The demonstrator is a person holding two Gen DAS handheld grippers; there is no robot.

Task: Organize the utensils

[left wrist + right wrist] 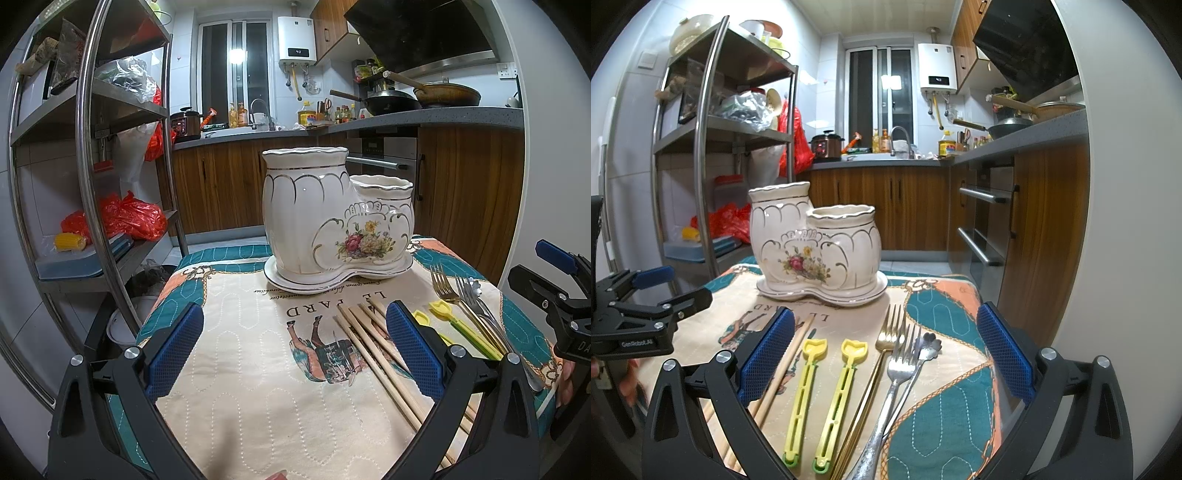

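Nothing sorted yet: both my grippers, left gripper (293,347) and right gripper (885,354), have fingers spread wide and empty, hovering over the counter (258,387). Ceramic holder (816,243) stands at the far edge, apparently empty. Chopsticks (373,354), two yellow clips (820,402), gold fork (882,354), silver fork (895,373) and flower-handled spoon (925,349) all lie loose on the cloth, so everything's left.

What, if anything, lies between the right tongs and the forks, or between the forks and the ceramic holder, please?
Nothing visible. The right tongs hang open above the gold fork and silver fork; only bare cloth separates them from the ceramic holder, whose openings show nothing sticking out.
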